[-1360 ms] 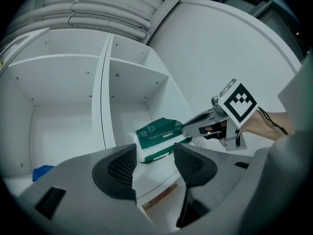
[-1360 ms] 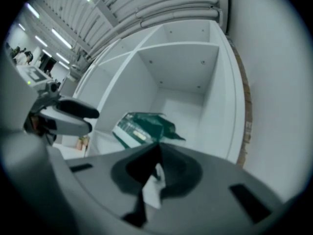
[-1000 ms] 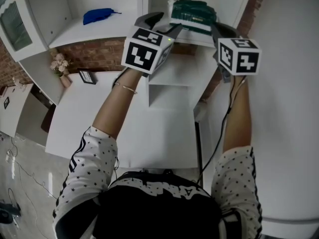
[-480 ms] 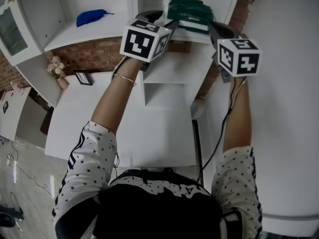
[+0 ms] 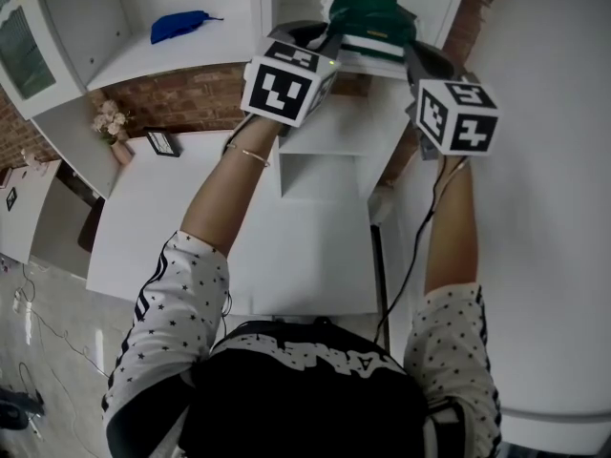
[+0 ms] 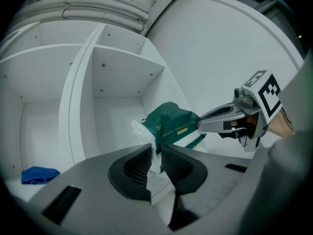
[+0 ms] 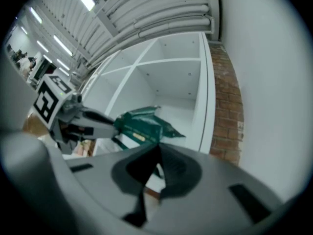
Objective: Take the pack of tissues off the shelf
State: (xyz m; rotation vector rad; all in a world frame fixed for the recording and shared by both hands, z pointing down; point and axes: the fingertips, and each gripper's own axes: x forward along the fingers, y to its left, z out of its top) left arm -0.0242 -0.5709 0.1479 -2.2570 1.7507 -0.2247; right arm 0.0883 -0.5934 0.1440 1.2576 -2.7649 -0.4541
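Observation:
A dark green pack of tissues (image 5: 368, 17) lies on the white shelf (image 5: 374, 67) in the right compartment. It also shows in the left gripper view, pack (image 6: 173, 126), and in the right gripper view, pack (image 7: 139, 124). My left gripper (image 5: 323, 36) is at the pack's left end. Its jaws are closing, and the pads (image 6: 168, 163) pinch the pale wrapper flap. My right gripper (image 5: 412, 53) is shut, with its tip (image 6: 200, 125) against the pack's right end. Whether it pinches the wrapper is hidden.
A blue cloth (image 5: 181, 25) lies in the left shelf compartment. Below the shelf are a brick wall (image 5: 191, 98), a white table (image 5: 315, 246), a small flower pot (image 5: 108, 122) and a picture frame (image 5: 164, 144). A white wall stands close on the right.
The left gripper's jaws, wide apart beside the pack before, have come together on its left end. The right gripper has stayed at the right end.

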